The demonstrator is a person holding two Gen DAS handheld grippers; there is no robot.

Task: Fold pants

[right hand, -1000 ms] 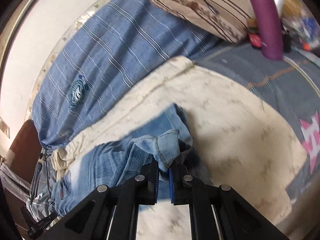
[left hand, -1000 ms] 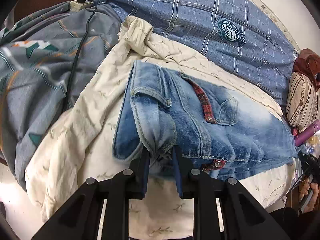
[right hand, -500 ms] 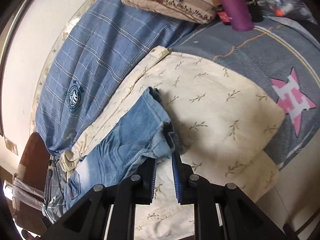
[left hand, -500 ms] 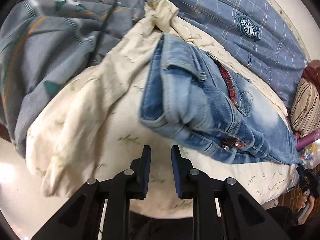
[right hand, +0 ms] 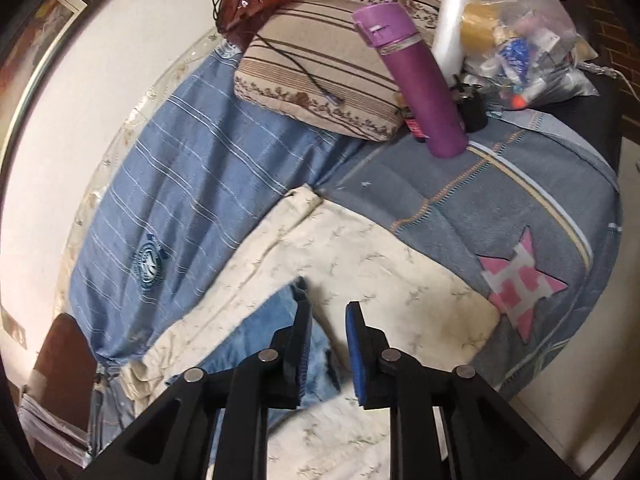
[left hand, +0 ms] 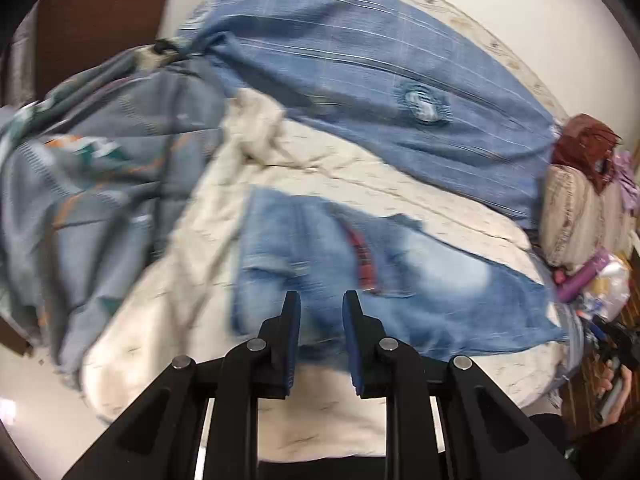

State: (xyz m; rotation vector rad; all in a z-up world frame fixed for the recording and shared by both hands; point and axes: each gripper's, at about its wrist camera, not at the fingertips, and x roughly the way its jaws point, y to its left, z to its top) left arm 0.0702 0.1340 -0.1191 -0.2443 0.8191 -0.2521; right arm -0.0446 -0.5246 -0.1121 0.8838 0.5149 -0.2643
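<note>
- Left wrist view is smeared, but the left gripper (left hand: 319, 334) is plain enough: its jaws stand a little apart with nothing between them, and the jeans (left hand: 384, 284) show through the gap, lying below on the cream quilt (left hand: 160, 312).
- Right gripper (right hand: 329, 346) has just been opening; its jaws are parted and empty, with the jeans' hem end (right hand: 288, 328) just beside the left-hand jaw, not pinched.
- I read the jeans as loose on the quilt, folded lengthwise, waist toward my left gripper and legs running off to the right, so both grips look released.
- My worry: the waist end looks rumpled and the layers may not sit square, so the next fold could lock in a crooked edge.
- If I re-grip through the blur, I may catch only the top layer, or pinch quilt along with denim and drag the bedding.
- Hem sits near the quilt's edge in the right wrist view; a careless pull might slide it off.
- Purple bottle (right hand: 416, 76) and bag clutter (right hand: 520, 36) stand well apart, but a wide swing rightward could knock them.
</note>
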